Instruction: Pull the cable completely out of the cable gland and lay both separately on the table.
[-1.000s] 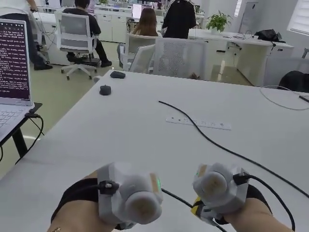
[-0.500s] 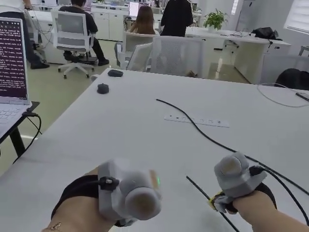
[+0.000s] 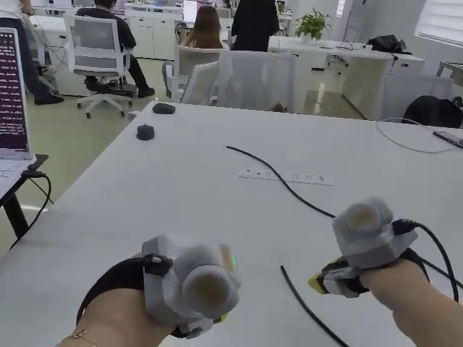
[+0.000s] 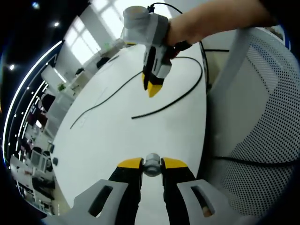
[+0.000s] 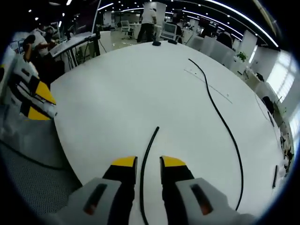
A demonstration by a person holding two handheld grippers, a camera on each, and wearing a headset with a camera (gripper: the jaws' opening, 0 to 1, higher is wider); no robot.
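My left gripper (image 4: 151,172) is shut on a small grey cable gland (image 4: 151,162), held just above the white table (image 3: 181,195) near its front edge. The thin black cable (image 3: 300,300) is apart from the gland, and its free end lies on the table between my hands. In the right gripper view the cable (image 5: 149,147) runs along the gap between the jaws of my right gripper (image 5: 148,164), which stand a little apart and do not pinch it. The right gripper (image 3: 322,283) hovers to the right of that cable end.
A second, long black cable (image 3: 289,189) crosses the table past a white power strip (image 3: 286,176). Two dark mice (image 3: 145,132) lie at the far left corner. A laptop (image 3: 11,94) stands left of the table, with office chairs (image 3: 249,79) and people beyond.
The cable ran between the two grippers a second ago; the right gripper has since moved right and away, and the cable's free end now lies on the table. The left gripper stayed put.
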